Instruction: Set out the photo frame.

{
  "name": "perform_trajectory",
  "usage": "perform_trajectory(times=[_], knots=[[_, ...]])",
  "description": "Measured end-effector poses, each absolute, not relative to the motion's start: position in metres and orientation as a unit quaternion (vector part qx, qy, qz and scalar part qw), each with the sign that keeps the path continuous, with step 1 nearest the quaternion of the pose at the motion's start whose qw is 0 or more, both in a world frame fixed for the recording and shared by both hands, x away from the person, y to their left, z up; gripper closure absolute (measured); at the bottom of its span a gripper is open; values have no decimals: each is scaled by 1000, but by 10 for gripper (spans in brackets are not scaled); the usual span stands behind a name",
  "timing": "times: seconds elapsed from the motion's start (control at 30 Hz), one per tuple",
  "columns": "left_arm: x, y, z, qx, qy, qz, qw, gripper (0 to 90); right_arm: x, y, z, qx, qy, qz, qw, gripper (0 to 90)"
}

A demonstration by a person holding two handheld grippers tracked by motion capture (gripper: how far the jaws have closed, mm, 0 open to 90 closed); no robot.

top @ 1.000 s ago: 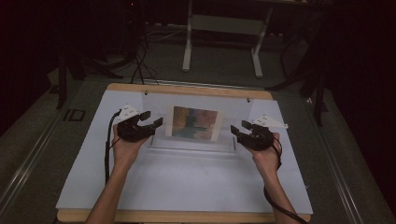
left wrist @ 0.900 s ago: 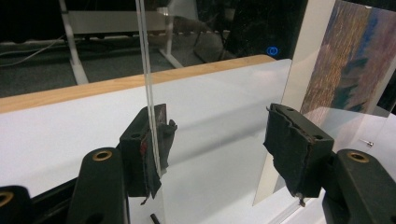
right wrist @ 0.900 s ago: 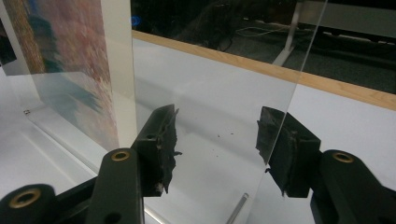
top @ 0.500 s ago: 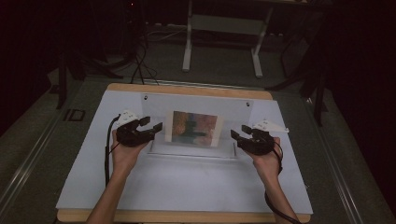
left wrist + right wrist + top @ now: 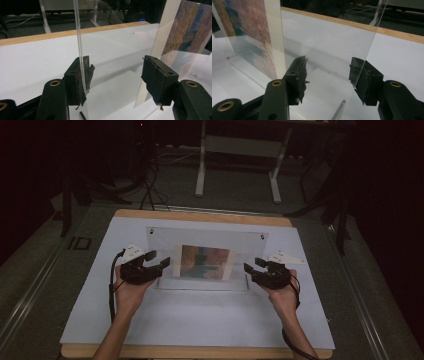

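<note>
A clear acrylic panel (image 5: 165, 237) stands nearly upright on the white sheet, with a colourful picture (image 5: 205, 262) at its middle. My left gripper (image 5: 159, 259) is at the panel's left edge, open. In the left gripper view the panel's edge (image 5: 79, 45) runs between the jaws, close against the left pad (image 5: 82, 75), and the picture (image 5: 186, 35) is at far right. My right gripper (image 5: 253, 265) is open at the panel's right edge. In the right gripper view the clear edge (image 5: 368, 47) passes by the right pad (image 5: 359, 75); the picture (image 5: 244, 32) lies left.
A white sheet (image 5: 200, 320) covers the wooden table (image 5: 200, 216). Small metal pins lie on it near the panel's foot (image 5: 338, 110) (image 5: 193, 74). Beyond the far edge are a dark floor, cables and a white stand (image 5: 237, 145).
Both hands and their grippers have drifted slightly toward the table's near edge, and the panel with them. The jaws remain open.
</note>
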State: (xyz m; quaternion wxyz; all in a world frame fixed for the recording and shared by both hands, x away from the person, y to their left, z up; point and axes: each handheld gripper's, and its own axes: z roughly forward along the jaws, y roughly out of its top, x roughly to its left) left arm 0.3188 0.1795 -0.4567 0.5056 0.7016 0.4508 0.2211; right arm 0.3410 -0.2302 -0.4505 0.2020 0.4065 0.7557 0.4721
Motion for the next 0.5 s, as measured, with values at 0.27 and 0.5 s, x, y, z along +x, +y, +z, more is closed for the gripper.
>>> perform_trajectory(times=[0.27, 0.5], knots=[[316, 181, -460, 703, 445, 219, 510, 392, 337, -231, -453, 404, 756, 473, 204, 467], [316, 183, -462, 705, 440, 213, 514, 397, 335, -231, -454, 399, 756, 476, 207, 469]])
